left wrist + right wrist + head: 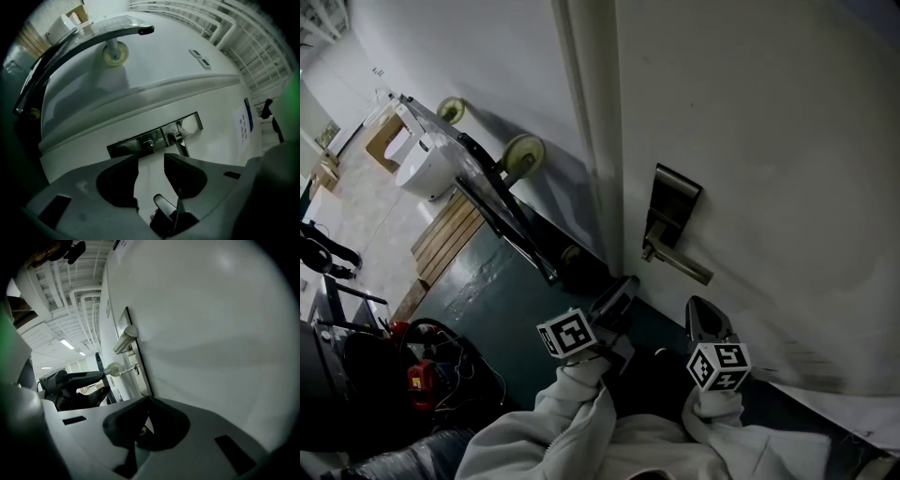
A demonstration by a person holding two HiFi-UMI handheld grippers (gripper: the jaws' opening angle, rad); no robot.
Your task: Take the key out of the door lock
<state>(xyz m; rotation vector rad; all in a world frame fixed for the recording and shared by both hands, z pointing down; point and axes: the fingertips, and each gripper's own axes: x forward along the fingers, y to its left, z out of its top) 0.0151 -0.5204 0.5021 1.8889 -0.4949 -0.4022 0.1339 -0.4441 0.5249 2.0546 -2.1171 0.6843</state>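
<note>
The white door (769, 141) carries a dark metal lock plate (673, 199) with a lever handle (682, 264) below it. My left gripper (623, 286) points at the door just left of the handle. In the left gripper view its jaws (151, 161) stand open in front of the plate (154, 136), where a small lock cylinder (149, 143) shows beside the handle (178, 140). A small silver piece (161, 204) lies low in the gap; what it is I cannot tell. My right gripper (701, 307) sits under the handle, its jaws (149, 401) shut beside the door, nothing clearly held.
A tipped metal trolley (487, 187) with pale wheels (523, 153) leans on the wall left of the door. A wooden pallet (450, 239) lies on the floor beyond it. Cables and a red device (420, 380) sit at lower left.
</note>
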